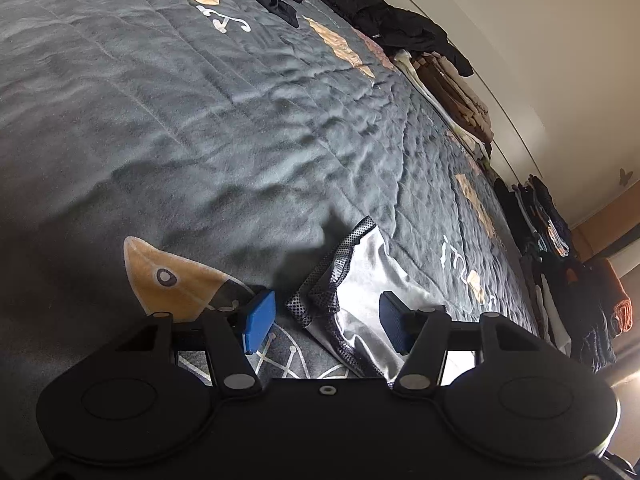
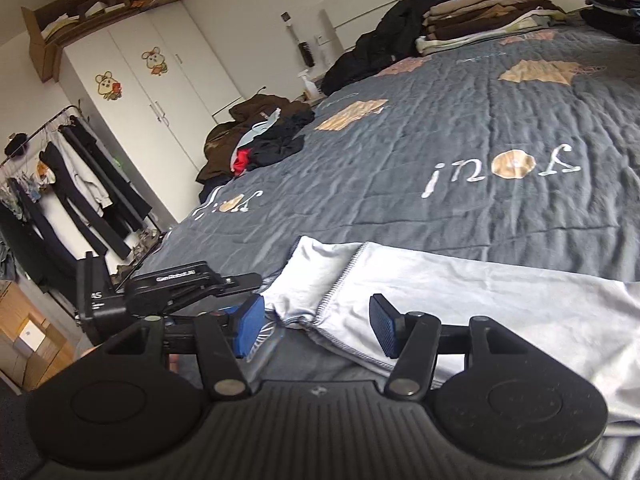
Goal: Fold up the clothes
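1. A pale grey garment (image 2: pixel 460 300) with zigzag-stitched edges lies flat at the near edge of the bed (image 2: pixel 440 140), its long axis running sideways across the right wrist view.
2. Its folded-over end, trimmed with black mesh (image 1: pixel 340 268), lies just ahead of both grippers.
3. The left hand-held gripper (image 1: pixel 326 320) has its jaws wide apart, the mesh-trimmed edge between them; it grips nothing.
4. The right hand-held gripper (image 2: pixel 316 326) is equally wide open and straddles the stitched hem, holding nothing.
5. Both look about equally near; whether the pads touch cloth I cannot tell.
6. Folded stacks (image 2: pixel 480 16) line the far edge; a loose heap (image 2: pixel 260 136) sits at the left.
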`<state>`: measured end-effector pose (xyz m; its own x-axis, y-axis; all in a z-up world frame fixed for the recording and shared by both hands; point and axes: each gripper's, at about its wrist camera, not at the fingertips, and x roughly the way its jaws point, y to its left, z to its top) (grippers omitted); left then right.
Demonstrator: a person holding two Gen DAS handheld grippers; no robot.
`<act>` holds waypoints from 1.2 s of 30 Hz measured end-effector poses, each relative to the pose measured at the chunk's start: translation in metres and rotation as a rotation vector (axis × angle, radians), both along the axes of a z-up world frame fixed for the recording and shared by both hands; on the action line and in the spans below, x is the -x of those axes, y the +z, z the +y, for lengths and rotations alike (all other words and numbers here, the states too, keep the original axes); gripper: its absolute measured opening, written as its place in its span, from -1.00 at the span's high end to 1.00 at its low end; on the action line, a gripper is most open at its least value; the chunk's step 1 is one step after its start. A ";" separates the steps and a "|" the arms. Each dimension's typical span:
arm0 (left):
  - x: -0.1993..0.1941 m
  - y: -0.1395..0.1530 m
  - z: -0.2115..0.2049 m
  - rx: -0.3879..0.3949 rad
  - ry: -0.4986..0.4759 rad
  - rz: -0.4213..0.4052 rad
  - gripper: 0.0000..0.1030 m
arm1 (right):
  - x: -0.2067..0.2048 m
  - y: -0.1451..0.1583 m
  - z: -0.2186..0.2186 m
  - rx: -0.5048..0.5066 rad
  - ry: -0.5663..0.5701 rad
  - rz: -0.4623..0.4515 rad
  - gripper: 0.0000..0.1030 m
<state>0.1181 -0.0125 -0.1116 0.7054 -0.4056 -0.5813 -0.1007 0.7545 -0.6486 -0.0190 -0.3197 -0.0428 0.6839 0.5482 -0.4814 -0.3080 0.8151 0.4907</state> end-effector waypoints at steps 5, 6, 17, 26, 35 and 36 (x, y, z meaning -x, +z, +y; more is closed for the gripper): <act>-0.001 0.000 -0.002 -0.018 0.002 -0.001 0.04 | 0.002 0.016 0.019 0.010 0.064 0.007 -0.12; -0.001 0.000 -0.003 -0.022 0.003 0.000 0.07 | 0.002 0.018 0.022 0.012 0.072 0.009 -0.13; -0.010 -0.002 -0.013 -0.088 0.009 0.016 0.81 | 0.003 0.021 0.038 0.072 0.104 0.040 -0.21; -0.006 0.031 -0.032 -0.200 -0.078 -0.115 0.88 | 0.001 0.024 0.021 0.063 0.069 0.044 -0.21; 0.015 0.062 -0.101 -0.349 -0.279 -0.279 0.88 | -0.006 0.046 -0.052 0.050 -0.049 0.094 -0.22; 0.019 0.064 -0.111 -0.357 -0.299 -0.291 0.88 | -0.006 0.047 -0.062 0.044 -0.063 0.121 -0.22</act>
